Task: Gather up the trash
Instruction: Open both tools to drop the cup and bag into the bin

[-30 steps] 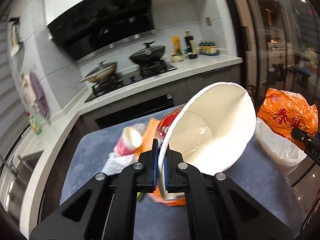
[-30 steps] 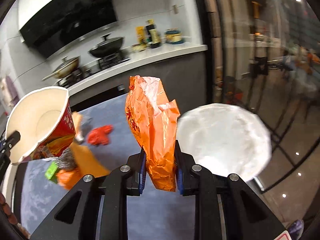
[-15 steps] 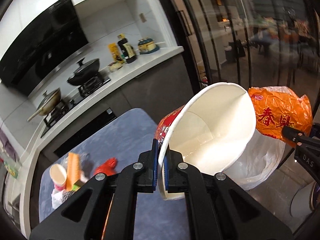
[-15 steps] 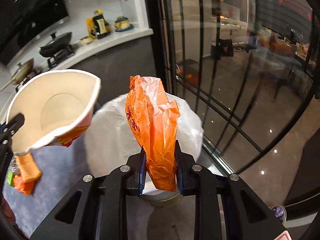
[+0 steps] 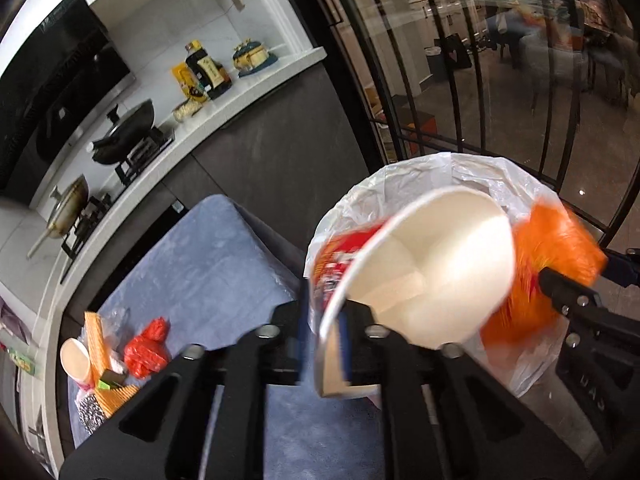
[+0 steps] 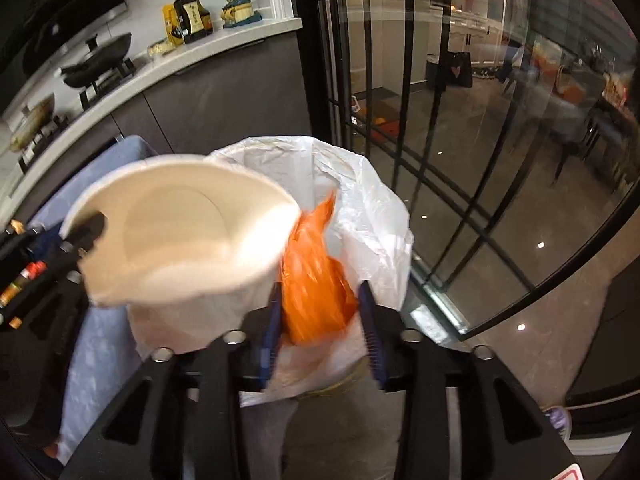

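A white countertop [image 5: 256, 80] carries a dark sauce bottle [image 5: 206, 70] beside a yellow packet [image 5: 182, 80] and a blue-and-yellow dish stack [image 5: 252, 56]. A black lidded wok [image 5: 128, 124] and a metal pan [image 5: 68, 204] sit on the gas hob. Above hangs a black range hood [image 5: 56, 92]. Black-framed glass doors [image 6: 460, 120] stand to the right

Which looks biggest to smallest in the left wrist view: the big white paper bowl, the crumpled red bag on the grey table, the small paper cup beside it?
1. Big white paper bowl, nearest the camera
2. Crumpled red bag
3. Small paper cup, only slightly smaller
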Demonstrator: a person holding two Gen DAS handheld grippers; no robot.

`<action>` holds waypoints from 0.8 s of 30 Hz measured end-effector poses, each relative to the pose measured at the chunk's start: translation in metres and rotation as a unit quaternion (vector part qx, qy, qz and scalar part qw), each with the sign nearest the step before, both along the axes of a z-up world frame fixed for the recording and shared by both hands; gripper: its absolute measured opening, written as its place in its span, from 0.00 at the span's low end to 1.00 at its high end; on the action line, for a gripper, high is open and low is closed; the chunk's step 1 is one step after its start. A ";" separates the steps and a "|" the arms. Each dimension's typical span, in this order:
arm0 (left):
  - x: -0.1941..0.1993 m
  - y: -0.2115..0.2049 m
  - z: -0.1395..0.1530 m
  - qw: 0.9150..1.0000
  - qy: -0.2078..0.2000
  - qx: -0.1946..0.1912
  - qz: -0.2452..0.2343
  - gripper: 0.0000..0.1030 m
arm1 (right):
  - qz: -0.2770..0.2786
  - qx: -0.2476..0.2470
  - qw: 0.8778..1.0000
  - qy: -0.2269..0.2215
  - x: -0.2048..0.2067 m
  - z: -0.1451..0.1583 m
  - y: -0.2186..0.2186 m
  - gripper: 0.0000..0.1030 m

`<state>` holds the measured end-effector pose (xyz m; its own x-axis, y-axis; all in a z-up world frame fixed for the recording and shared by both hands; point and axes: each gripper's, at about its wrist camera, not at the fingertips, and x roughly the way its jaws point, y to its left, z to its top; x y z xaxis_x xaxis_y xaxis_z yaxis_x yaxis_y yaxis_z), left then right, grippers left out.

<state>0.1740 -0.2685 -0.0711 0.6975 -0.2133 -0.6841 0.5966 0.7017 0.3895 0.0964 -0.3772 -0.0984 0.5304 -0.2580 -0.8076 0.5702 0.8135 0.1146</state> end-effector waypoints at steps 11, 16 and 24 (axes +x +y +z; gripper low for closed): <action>-0.002 0.019 0.006 0.999 -0.002 -0.024 0.031 0.60 | -0.010 -0.003 0.999 -0.034 -0.014 0.012 0.009 0.47; -0.005 0.032 0.017 0.998 -0.014 -0.044 0.042 0.67 | -0.017 -0.015 0.999 -0.049 -0.023 0.025 0.017 0.53; -0.006 0.035 0.026 0.997 -0.022 -0.052 0.047 0.80 | -0.018 -0.018 0.998 -0.057 -0.031 0.032 0.024 0.54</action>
